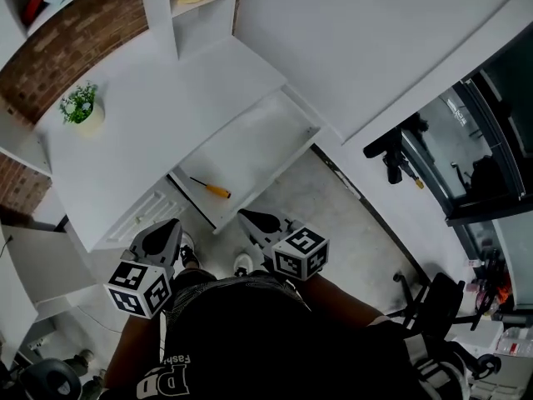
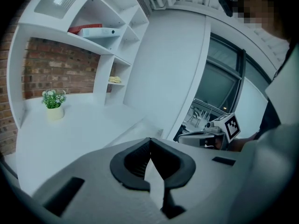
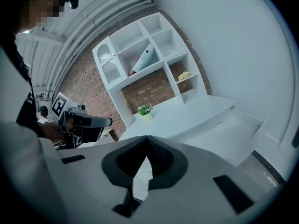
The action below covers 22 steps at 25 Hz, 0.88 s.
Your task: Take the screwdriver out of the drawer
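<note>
The screwdriver (image 1: 210, 187), with a yellow handle and a thin dark shaft, lies in the near left part of the open white drawer (image 1: 310, 125) under the desk. My left gripper (image 1: 173, 223) is held low by the person's body, short of the drawer's front and left of it, jaws shut and empty. My right gripper (image 1: 244, 216) hangs just short of the drawer's front edge, a little right of the screwdriver, also shut and empty. In the left gripper view the shut left gripper (image 2: 150, 139) points over the desk. The right gripper view shows the right gripper (image 3: 147, 137) shut before the drawer (image 3: 233, 134).
A small potted plant (image 1: 81, 107) stands on the white desk (image 1: 166, 90) at the left. Open shelves (image 1: 193, 7) rise behind the desk. A black chair (image 1: 437, 302) stands on the floor at the lower right, under a dark window (image 1: 491, 140).
</note>
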### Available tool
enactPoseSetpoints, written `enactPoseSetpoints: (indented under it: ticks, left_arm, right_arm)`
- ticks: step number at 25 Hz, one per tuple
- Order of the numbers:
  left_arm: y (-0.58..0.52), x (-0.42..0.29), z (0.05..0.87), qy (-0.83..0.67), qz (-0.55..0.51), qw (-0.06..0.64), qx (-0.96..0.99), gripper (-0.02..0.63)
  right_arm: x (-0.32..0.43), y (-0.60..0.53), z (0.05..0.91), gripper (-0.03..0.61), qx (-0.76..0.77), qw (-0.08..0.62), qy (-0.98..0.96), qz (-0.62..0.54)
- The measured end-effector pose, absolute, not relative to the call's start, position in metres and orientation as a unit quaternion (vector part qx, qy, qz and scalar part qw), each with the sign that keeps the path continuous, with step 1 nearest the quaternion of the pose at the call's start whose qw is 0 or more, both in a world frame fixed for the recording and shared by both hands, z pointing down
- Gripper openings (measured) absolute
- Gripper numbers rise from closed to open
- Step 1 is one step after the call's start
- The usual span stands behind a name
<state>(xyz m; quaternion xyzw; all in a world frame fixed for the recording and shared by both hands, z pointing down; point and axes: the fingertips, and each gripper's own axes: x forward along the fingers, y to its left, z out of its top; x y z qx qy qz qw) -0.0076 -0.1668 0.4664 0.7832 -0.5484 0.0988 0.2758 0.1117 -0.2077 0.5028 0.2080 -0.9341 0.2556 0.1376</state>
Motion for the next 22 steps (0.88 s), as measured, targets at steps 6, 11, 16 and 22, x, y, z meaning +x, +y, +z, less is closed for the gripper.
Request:
enactPoseSetpoints:
  ticks: [6,11,16,22]
  left_arm:
    - [-0.194,-0.032,0.476,-0.524,0.122,0.271,0.798,0.015]
    - [-0.203,-0.061,0.495,-0.514,0.14,0.28,0.798,0.015]
    - [-0.214,-0.094,0.503,-0.512,0.133,0.287,0.799,0.015]
    - [-0.227,-0.132,0.508,-0.502,0.124,0.286,0.807,0.015]
  right_arm:
    - [0.098,-0.234,0.513,0.005,0.242,0.181,-0.925,0.231]
    - [0.072,-0.25,0.537,0.006,0.248,0.233,-0.917,0.206]
    - [0.047,-0.265,0.566,0.006,0.247,0.295,-0.907,0.171]
    - [0.019,-0.28,0.593,0.006,0.256,0.348,-0.889,0.153]
